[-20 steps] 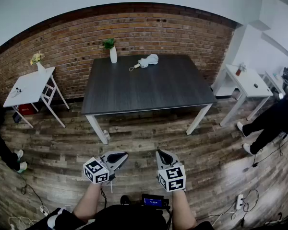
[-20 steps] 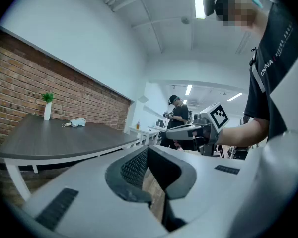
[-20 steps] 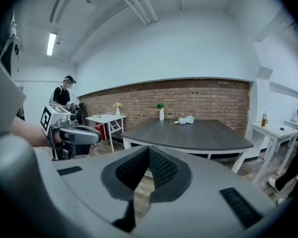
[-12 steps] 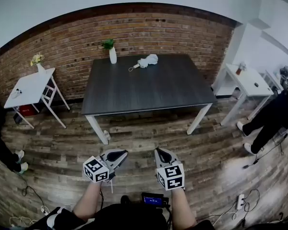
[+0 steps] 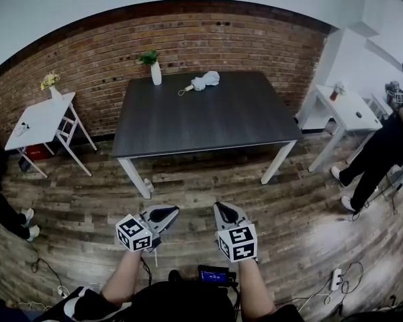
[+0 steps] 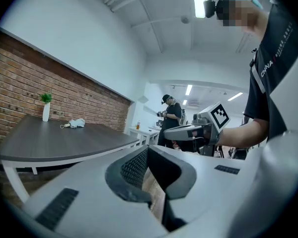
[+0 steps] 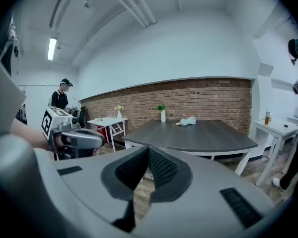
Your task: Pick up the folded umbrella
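One dark table, one folded umbrella, two white side tables, two vases, two grippers.

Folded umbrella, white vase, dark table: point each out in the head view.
folded umbrella [image 5: 206, 80], head view, middle of its bunched canopy.
white vase [image 5: 156, 74], head view, its body.
dark table [image 5: 208, 119], head view, bare middle of its top.

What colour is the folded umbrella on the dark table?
White or very pale; the folded umbrella shows best in the head view.

Dark table: umbrella, vase
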Motion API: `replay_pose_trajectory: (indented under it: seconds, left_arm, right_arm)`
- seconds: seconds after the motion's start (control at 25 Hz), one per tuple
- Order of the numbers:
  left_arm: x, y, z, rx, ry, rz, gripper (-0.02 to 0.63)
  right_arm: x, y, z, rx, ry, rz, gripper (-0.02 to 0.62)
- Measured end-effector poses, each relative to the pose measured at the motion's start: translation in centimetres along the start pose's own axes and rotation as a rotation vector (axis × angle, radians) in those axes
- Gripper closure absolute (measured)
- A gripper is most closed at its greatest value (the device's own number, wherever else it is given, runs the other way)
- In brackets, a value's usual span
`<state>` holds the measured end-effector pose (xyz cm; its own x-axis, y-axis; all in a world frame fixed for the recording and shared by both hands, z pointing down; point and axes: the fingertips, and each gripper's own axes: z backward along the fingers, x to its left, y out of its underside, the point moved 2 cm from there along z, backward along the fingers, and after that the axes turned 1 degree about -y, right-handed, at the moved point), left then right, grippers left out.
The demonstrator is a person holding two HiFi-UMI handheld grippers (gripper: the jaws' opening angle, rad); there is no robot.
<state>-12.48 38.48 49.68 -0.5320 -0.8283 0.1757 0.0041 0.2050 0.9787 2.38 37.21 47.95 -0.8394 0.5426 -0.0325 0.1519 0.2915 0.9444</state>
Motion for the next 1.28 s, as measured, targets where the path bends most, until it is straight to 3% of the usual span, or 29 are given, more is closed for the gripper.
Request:
replay_pose_trajectory:
  seconds: [0.48,1.28]
  left_arm:
    - [-1.2,0.2,-1.2,0.016,0.013,0.004,0.604]
    - [-4.9,2.4,-4.6,0.055,-0.035,0.027,0.604]
  right_arm:
    - [-0.9,0.6,0.8,0.014,-0.016,-0.005,0.586]
    - [-5.8,3.9,3.5,0.039,-0.069,-0.055,0.586]
